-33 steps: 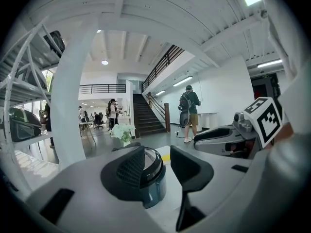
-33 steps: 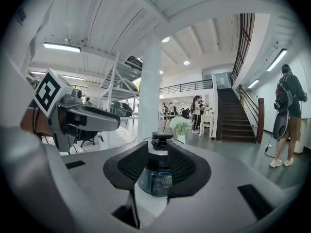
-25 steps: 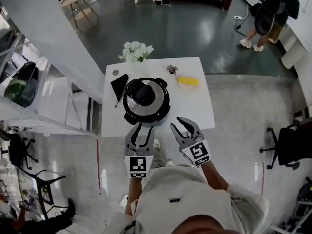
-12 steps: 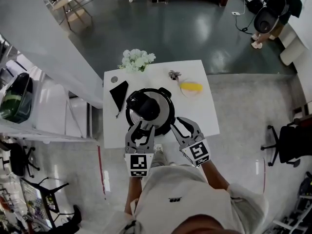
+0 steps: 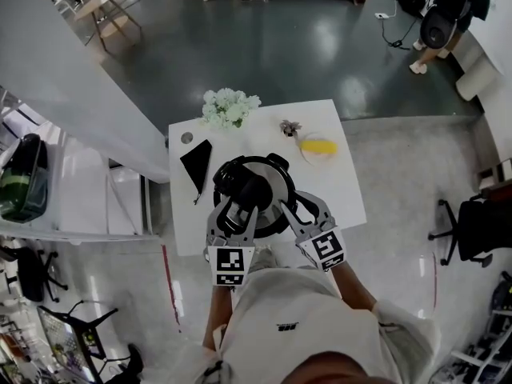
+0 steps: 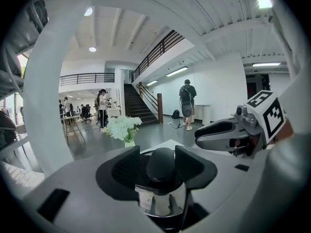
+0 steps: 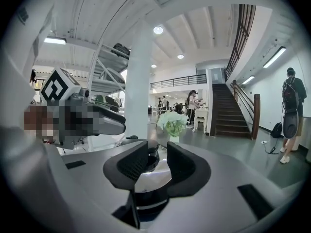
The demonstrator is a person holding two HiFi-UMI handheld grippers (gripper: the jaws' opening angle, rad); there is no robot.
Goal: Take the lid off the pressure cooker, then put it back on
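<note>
Now L gripper (image 5: 236,208) jaws have just been opening, apart w/ lid (image 5: 270,184) knob (image 6: 161,164) showing between them; R gripper (image 5: 300,208) jaws apart too, at pressure cooker (image 5: 282,214) edge.

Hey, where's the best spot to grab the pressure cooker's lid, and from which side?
Grip the black knob standing up on top of the lid: raised and narrow, it fits between two jaws. Come from the near edge of the table, almost level. The left gripper has just been opening its jaws; the knob sits framed between them, unpressed.
</note>
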